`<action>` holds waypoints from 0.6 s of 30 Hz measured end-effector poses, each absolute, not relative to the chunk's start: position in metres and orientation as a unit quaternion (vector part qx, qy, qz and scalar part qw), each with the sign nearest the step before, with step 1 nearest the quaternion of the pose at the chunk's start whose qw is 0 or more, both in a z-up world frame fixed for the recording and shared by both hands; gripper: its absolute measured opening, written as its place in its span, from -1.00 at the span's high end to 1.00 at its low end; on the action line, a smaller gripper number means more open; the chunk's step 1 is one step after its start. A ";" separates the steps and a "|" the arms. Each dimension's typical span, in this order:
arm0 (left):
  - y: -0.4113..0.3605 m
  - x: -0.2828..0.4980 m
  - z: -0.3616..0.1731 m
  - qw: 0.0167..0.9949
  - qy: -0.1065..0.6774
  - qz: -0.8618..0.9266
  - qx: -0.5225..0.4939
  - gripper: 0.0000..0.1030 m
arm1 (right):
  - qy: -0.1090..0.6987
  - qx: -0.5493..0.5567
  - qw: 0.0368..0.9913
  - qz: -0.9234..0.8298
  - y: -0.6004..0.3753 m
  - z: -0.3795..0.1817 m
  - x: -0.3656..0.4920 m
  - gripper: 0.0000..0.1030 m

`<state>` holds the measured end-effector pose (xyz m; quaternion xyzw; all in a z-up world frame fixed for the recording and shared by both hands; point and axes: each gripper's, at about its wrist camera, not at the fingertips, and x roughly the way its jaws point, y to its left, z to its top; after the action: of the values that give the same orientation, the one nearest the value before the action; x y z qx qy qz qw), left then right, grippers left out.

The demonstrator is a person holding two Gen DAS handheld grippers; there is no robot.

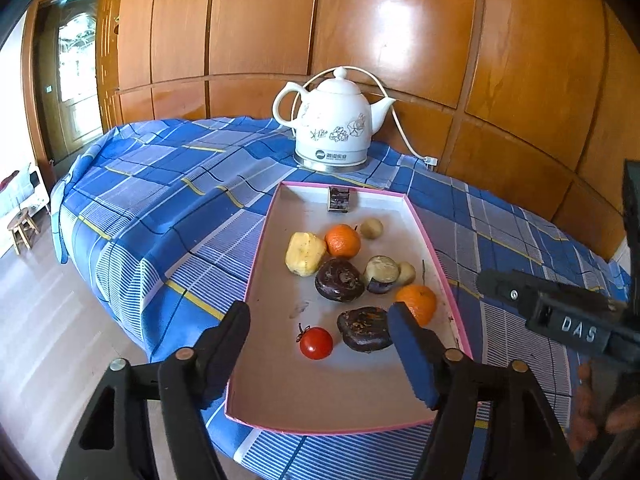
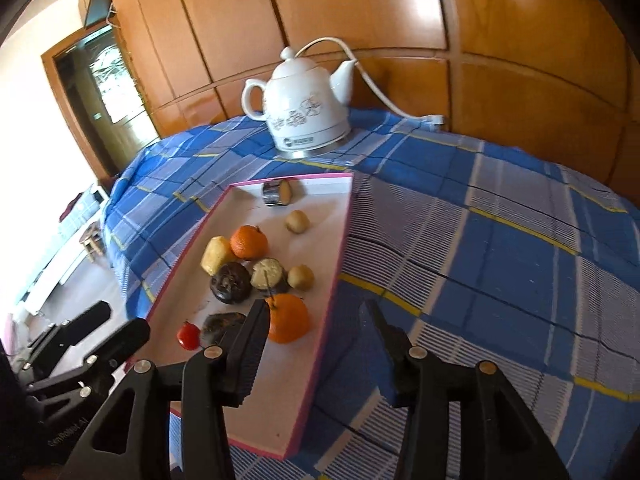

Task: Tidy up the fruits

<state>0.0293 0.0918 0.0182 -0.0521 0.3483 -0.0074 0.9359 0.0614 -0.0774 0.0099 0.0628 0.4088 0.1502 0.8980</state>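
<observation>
Pink-rimmed tray holds 2 oranges, tomato.

Black right gripper body: raised letters "DAS".
Black left gripper body: faint lettering, illegible.
White ceramic electric kettle base: blue logo with characters, too small to read.

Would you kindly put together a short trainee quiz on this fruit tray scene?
1. True or false: the white kettle stands inside the pink-rimmed tray.
2. How many oranges lie in the tray?
3. Which fruit lies nearest the left tool: A) cherry tomato, B) peeled yellow fruit, C) far orange?

Key: 1. False, it stands on the checked cloth behind the tray. 2. Two, the far one and the near orange. 3. A.
</observation>
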 end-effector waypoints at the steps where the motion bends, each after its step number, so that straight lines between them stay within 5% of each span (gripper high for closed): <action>1: 0.091 0.028 0.018 0.936 0.347 -0.007 -0.052 -0.51 | 0.407 0.063 0.900 0.143 -0.079 0.009 0.058 0.07; 12: 0.088 0.017 0.018 0.940 0.337 0.005 -0.051 -0.97 | 0.398 0.044 0.912 0.094 -0.080 0.002 0.036 0.07; 18: 0.089 0.013 0.019 0.941 0.333 0.007 -0.053 -0.99 | 0.380 0.022 0.920 0.095 -0.071 0.007 0.027 0.07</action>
<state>0.0134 0.0892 0.0185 -0.0532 0.3330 0.0073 0.9414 0.0266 -0.0711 0.0070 0.0220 0.3800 0.0949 0.9198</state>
